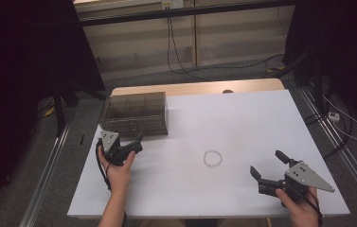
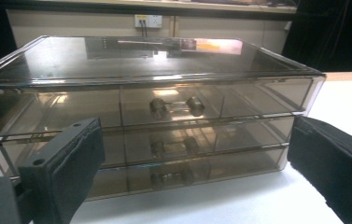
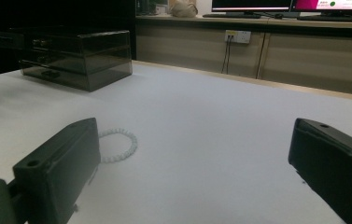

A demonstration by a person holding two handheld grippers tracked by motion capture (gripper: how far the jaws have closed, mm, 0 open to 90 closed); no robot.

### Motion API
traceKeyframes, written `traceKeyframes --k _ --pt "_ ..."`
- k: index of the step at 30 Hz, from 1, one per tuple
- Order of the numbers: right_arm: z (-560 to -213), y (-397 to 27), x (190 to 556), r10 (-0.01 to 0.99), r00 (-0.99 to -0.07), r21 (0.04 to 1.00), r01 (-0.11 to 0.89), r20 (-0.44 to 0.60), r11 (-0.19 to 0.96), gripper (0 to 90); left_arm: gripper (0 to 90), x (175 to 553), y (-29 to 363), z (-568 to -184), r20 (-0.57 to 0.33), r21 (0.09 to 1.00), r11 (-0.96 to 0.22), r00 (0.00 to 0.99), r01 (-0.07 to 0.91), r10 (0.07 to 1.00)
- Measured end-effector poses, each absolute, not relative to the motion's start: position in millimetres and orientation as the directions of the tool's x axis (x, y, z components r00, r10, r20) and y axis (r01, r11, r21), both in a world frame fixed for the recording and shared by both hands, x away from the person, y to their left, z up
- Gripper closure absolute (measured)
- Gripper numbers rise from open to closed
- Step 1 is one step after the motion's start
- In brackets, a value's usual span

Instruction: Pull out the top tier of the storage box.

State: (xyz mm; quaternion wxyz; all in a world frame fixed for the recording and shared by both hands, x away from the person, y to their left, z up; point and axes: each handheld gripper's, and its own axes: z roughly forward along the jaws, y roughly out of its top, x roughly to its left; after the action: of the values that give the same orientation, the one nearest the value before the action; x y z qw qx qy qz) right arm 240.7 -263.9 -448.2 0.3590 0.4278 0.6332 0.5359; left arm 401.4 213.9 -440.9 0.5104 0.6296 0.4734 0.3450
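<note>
With jaws spread, the left hand-held gripper [image 1: 136, 144] is facing the drawer box [image 2: 150, 112] just ahead, the right hand-held gripper [image 1: 268, 164], also spread, is idling beside the bracelet [image 1: 212, 158]; a crooked pull risks dragging the box.

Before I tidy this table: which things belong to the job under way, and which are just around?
In the job:
smoky clear plastic drawer box, faced by the open left gripper
white beaded bracelet, near the open right gripper

Just around:
black cables
white wall socket
</note>
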Motion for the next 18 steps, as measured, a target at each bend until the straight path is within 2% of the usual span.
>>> traceKeyframes --k 8,18 --pt "-447.9 -263.4 240.8 0.926 -0.378 0.986 0.153 0.001 0.061 1.8 5.7 406.7 213.3 -442.6 -0.031 0.971 -0.044 0.304 0.236 0.952" --pt "-447.6 -264.2 240.5 0.926 -0.377 0.986 0.153 0.003 0.059 1.8 7.2 411.5 210.5 -444.1 0.069 0.968 -0.136 0.298 0.211 0.952"
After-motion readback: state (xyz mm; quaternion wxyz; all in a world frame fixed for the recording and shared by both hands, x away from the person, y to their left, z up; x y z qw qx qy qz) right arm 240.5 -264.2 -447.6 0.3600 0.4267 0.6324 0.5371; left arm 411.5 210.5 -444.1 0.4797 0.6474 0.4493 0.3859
